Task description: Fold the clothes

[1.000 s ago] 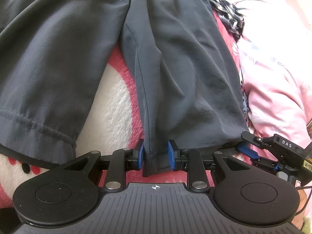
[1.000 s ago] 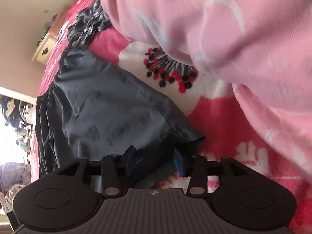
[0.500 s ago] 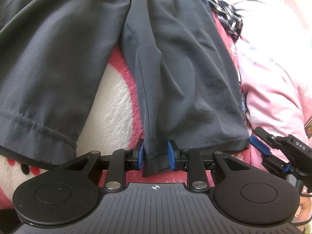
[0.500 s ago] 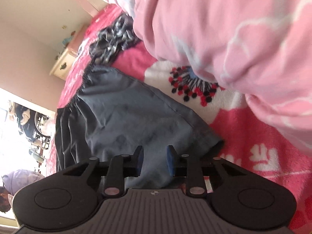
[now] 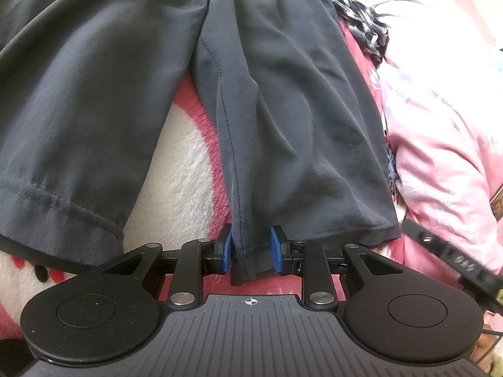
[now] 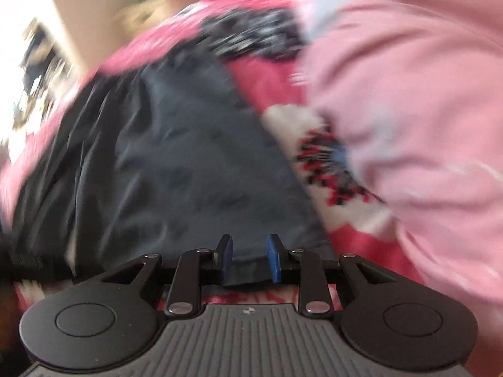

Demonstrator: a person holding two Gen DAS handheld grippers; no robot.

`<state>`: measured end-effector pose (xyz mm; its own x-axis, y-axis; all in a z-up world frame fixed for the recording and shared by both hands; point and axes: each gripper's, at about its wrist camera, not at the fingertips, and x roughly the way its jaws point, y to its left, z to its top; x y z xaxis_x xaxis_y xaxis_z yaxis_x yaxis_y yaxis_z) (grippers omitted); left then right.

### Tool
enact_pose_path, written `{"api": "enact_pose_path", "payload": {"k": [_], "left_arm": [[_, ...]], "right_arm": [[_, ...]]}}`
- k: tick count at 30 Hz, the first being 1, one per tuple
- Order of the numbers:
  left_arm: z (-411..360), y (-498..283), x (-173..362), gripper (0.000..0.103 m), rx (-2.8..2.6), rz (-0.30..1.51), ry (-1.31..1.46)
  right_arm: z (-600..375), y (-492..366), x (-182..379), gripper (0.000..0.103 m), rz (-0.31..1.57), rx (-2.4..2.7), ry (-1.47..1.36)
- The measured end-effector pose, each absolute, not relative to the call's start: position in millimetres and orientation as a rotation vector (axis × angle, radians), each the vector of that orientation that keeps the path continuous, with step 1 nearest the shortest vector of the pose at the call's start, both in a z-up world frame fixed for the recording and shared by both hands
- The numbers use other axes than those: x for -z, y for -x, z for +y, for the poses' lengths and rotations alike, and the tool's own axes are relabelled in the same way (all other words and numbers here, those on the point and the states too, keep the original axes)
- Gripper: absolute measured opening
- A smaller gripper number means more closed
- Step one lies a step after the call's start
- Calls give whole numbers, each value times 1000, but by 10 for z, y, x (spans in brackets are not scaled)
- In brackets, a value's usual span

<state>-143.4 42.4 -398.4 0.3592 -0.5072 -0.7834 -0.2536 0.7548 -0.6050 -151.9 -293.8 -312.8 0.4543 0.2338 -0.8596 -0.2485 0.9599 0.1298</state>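
Nearest, the left gripper [image 5: 250,249], black with blue pads, is clamped on the inner seam at the hem of one leg of the dark grey, thin-fabric shorts [image 5: 283,119]; the hem fold hangs between its fingers. The right gripper [image 6: 249,257], of the same make, has just been closing its jaws, and the outer hem corner of that same leg lies between its pads; the view is blurred, yet the cloth appears pinched. The shorts lie spread flat on the fleecy pink, red and white blanket [image 5: 185,169], the other leg [image 5: 72,125] resting to the left, apart from both tools. Along the blanket's right edge sits a rumpled pale pink floral quilt [image 5: 440,144]. Farther off, past the waistband, lies a black-and-white patterned garment [image 5: 361,12].
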Motion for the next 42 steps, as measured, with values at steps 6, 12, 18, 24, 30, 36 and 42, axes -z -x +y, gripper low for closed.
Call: {"api": "enact_pose_path", "payload": {"k": [6, 12, 18, 24, 30, 36, 42], "left_arm": [[420, 1419, 3972, 24, 188, 1232, 725], [407, 1420, 3959, 24, 202, 1238, 701], [387, 1427, 3935, 24, 211, 1238, 688], [384, 1472, 3900, 27, 231, 1242, 680], [396, 1486, 3899, 32, 220, 1233, 689], [361, 1531, 3934, 26, 155, 1219, 698], [317, 1622, 3871, 1, 137, 1184, 692]], "right_arm": [[-2758, 1440, 3461, 25, 1133, -241, 275], [-2722, 1584, 3268, 26, 1049, -367, 248], [-2672, 1640, 3417, 26, 1151, -363, 285], [-2870, 1737, 3060, 51, 983, -230, 333], [-2992, 1366, 3306, 51, 1052, -165, 279], [-3140, 1200, 3537, 41, 1202, -139, 131], [-3101, 1243, 3356, 3, 1174, -170, 189]]}}
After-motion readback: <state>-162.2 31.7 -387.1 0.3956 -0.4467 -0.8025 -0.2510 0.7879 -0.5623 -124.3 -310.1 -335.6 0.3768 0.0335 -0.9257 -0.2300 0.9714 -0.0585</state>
